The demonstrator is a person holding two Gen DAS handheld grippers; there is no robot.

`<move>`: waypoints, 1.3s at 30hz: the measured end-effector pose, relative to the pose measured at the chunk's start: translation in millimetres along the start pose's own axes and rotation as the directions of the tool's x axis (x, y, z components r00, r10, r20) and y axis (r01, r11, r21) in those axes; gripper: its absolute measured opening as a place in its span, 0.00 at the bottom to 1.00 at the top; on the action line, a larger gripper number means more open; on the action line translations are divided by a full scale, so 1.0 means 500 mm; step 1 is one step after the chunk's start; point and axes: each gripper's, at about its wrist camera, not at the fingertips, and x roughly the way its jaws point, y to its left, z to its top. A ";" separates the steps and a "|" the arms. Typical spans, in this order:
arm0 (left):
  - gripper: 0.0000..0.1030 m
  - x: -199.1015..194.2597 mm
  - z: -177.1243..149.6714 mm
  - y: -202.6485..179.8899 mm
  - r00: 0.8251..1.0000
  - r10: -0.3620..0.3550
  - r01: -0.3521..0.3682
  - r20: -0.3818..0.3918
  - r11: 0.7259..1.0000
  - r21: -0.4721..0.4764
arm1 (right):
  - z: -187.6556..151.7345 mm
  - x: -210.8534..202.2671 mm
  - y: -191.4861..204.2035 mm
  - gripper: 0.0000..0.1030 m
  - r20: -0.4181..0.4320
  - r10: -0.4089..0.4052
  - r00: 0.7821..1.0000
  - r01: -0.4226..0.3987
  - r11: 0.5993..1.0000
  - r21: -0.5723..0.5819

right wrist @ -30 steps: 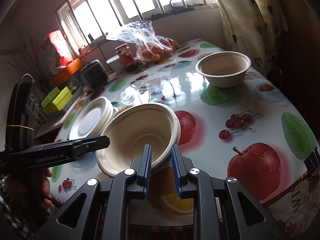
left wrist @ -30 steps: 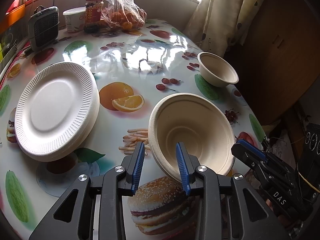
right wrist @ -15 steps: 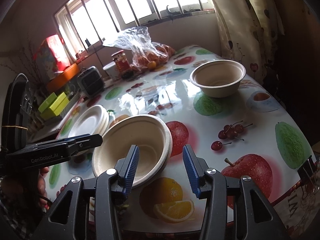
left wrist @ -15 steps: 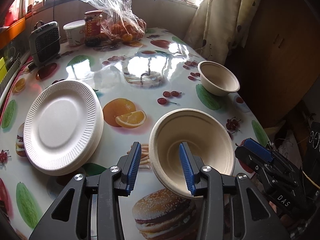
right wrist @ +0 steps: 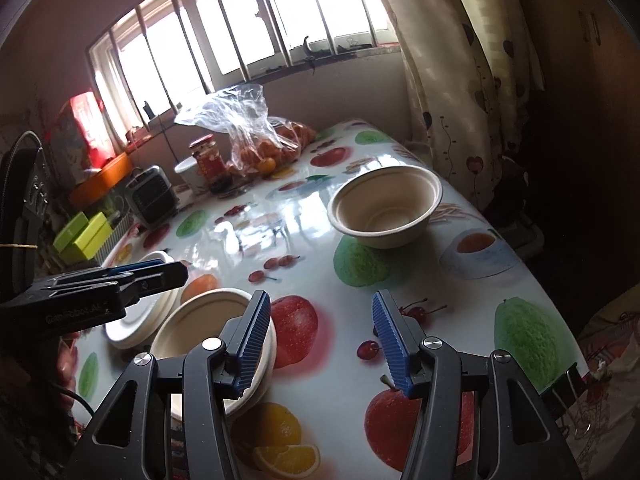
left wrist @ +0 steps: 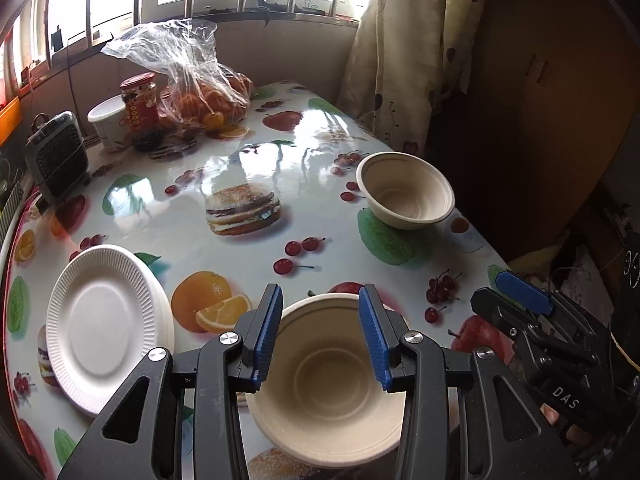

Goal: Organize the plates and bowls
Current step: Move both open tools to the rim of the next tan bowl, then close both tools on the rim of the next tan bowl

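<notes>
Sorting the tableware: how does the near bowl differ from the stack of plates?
The near bowl is deep and beige; the stack of plates is shallow and white. The bowl's wall is smooth; the plates' rim is ribbed. Both sit upright on the table.

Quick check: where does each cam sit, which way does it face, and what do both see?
Left wrist: on the left gripper, angled down over the near bowl; own fingers and the right gripper show.
Right wrist: on the right gripper, jaws opening with nothing between, facing across the table to the window; the left gripper shows.
Shared: far bowl, plate stack, bag of oranges.
</notes>
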 end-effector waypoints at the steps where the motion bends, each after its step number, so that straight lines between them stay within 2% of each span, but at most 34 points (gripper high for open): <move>1: 0.40 0.004 0.007 -0.004 1.000 -0.005 0.005 0.000 1.000 0.002 | 0.005 0.000 -0.006 0.52 0.004 -0.006 1.000 0.006 1.000 0.000; 19: 0.40 0.096 0.129 -0.067 0.999 -0.036 0.037 -0.019 0.997 0.061 | 0.085 0.053 -0.113 0.52 0.004 -0.116 0.993 0.116 0.993 -0.009; 22: 0.40 0.121 0.149 -0.069 1.000 -0.022 0.023 -0.020 0.998 0.065 | 0.097 0.068 -0.129 0.52 0.003 -0.130 0.992 0.130 0.992 -0.002; 29: 0.40 0.165 0.194 -0.079 0.999 -0.003 0.006 -0.042 0.997 0.080 | 0.110 0.102 -0.156 0.52 -0.015 -0.144 0.990 0.144 0.989 0.016; 31: 0.40 0.170 0.205 -0.083 0.998 -0.024 0.029 -0.052 0.996 0.086 | 0.112 0.110 -0.160 0.52 -0.015 -0.144 0.989 0.145 0.989 0.019; 39: 0.40 0.218 0.235 -0.087 0.997 -0.031 0.039 -0.075 0.993 0.108 | 0.124 0.149 -0.170 0.52 -0.035 -0.142 0.989 0.143 0.989 0.029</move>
